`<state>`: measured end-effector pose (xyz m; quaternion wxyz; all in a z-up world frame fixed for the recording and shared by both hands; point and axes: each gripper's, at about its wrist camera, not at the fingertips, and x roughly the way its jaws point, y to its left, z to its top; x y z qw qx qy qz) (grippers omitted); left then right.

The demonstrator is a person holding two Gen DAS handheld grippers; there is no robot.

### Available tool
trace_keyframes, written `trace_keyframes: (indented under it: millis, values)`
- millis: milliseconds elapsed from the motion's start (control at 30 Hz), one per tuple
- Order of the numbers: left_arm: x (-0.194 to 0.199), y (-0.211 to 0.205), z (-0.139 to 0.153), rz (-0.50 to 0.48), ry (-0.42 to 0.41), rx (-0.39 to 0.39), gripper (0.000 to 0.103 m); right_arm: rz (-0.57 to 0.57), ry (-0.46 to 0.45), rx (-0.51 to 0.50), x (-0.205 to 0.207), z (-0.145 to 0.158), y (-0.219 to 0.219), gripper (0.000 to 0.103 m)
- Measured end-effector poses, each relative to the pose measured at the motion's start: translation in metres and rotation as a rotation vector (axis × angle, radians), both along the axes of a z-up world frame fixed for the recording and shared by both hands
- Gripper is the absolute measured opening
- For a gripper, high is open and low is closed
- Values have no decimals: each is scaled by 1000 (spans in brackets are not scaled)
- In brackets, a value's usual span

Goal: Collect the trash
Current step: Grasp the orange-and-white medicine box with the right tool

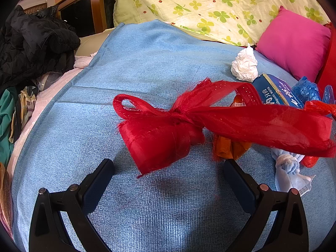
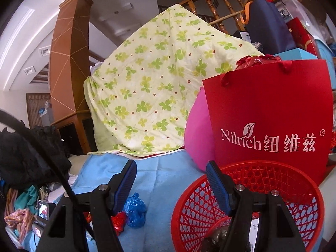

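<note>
Trash lies scattered over a blue cloth [image 1: 147, 67] that fills most of the left wrist view. A red ribbon bow [image 1: 168, 124] sits at the centre of that frame, its long tail stretching to the right edge. The left claw [image 1: 169, 169] stands wide at the bottom of the frame, holding nothing, its two black fingers [image 1: 98, 180] low on either side of the bow's lower loop; whether they touch the cloth cannot be told. Upper right of the bow is a crumpled white tissue [image 1: 244, 66], and just beside it, toward the right, a blue carton [image 1: 277, 92] with print. An orange wrapper [image 1: 230, 147] shows under the ribbon tail, a pale blue face mask [image 1: 288, 170] lies at lower right, and a blue plastic bag [image 1: 306, 90] sits at the right edge. A pink cushion [image 1: 294, 42] and a clover-print quilt [image 1: 210, 4] fill the top right; black clothing [image 1: 31, 48] is heaped at the upper left.

In the right wrist view the right claw [image 2: 170, 169] is also wide and empty, at the bottom centre. A red mesh basket [image 2: 273, 174] occupies the lower right, some dark items inside it. A red paper bag [image 2: 268, 105] printed "Nilrich" stands behind the basket at the right.
</note>
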<state>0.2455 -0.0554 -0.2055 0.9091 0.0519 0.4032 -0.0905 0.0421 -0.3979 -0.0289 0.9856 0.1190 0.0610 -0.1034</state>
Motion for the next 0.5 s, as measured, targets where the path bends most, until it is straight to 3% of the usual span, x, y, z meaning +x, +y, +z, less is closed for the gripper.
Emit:
trace_keyframes:
  millis: [267,500]
  values:
    - [0,-1,0,1,0,0,103,20,-23,-11,5,2,11,72]
    - [0,-1,0,2,0,1,103,83,86,-84,33,-13,32,72]
